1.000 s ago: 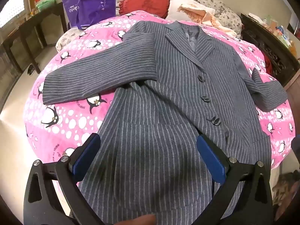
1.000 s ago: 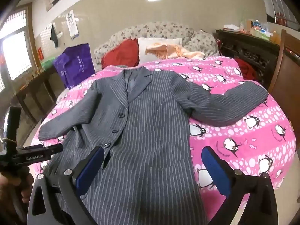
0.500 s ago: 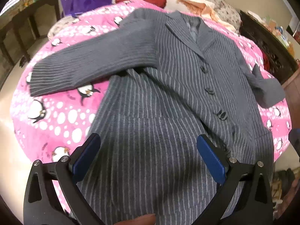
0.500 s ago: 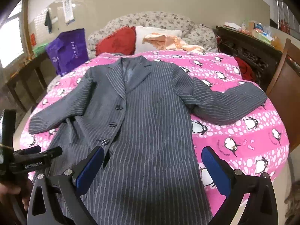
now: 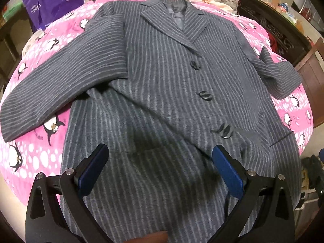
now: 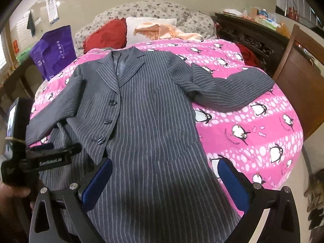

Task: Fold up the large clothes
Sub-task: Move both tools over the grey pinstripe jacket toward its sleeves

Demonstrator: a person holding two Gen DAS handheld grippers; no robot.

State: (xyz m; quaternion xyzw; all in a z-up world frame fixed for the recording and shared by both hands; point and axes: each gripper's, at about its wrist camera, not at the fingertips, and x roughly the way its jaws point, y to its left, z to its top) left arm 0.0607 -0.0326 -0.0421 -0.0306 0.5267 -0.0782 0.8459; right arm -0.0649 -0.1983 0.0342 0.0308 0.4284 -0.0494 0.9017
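Coat (image 5: 162,93) is lying spread face up on the bed, over the pink penguin blanket (image 6: 253,121), buttoned and unfolded. Nearest, the left tool (image 5: 160,174) and right tool (image 6: 165,182) are hovering above the hem, both with fingers spread wide and pinching nothing. Farther up, the sleeves (image 6: 232,89) are stretching out to either side, and the collar is pointing toward the pillows (image 6: 149,28). Folding is seemingly not begun: sleeves and body are all waiting to be folded in.

A grey pinstriped coat (image 5: 162,93) lies flat, front up and buttoned, sleeves spread. Its hem lies between and below both grippers' fingers, collar farthest away.
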